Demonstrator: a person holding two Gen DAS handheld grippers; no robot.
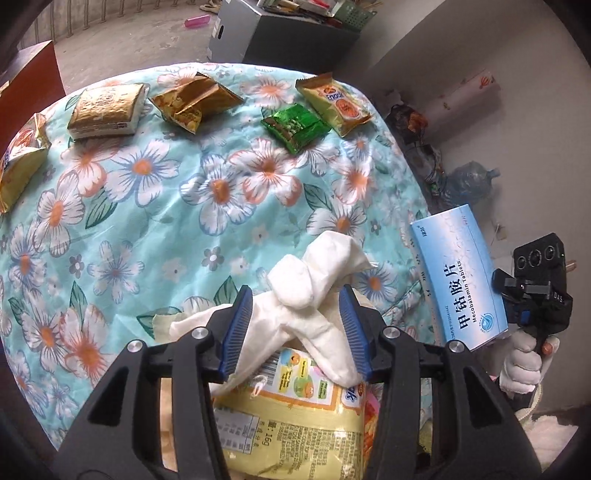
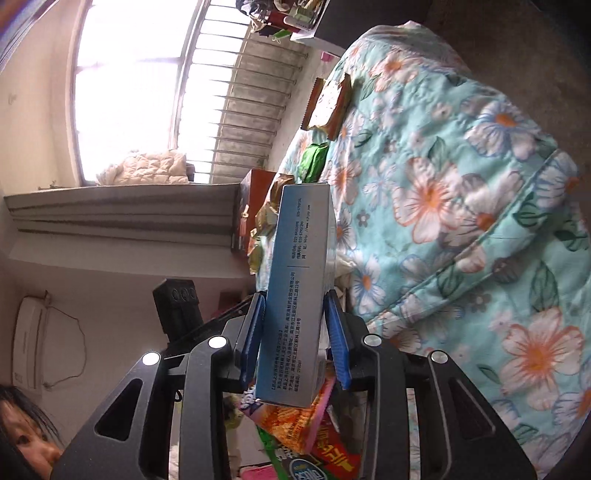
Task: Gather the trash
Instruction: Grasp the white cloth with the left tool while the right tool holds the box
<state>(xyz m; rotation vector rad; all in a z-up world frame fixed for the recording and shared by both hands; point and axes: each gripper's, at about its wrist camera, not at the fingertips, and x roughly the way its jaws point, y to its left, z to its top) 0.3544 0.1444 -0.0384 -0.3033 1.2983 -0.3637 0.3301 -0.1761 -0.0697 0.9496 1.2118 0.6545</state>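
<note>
While left tongs (image 1: 297,328) gape around crumpled tissue (image 1: 314,295), right tongs (image 2: 295,339) clamp glossy cardboard box (image 2: 299,280).

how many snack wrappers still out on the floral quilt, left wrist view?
5: far-left edge, gold pack, crumpled gold, green, yellow biscuit pack. More may lie out of frame.

Spread across the bed, a turquoise quilt (image 1: 147,229) printed with white and orange flowers. Beyond its far edge, a grey box (image 1: 240,33) piled with clutter and, just beside it on the floor, a pink item (image 1: 197,21). Left, a red-brown cabinet (image 1: 33,77). Right, against the wall, a patterned paper roll (image 1: 465,96) above a blue water jug (image 1: 469,181). Barred window (image 2: 147,85) with a cream padded cover (image 2: 147,168) on the sill.
</note>
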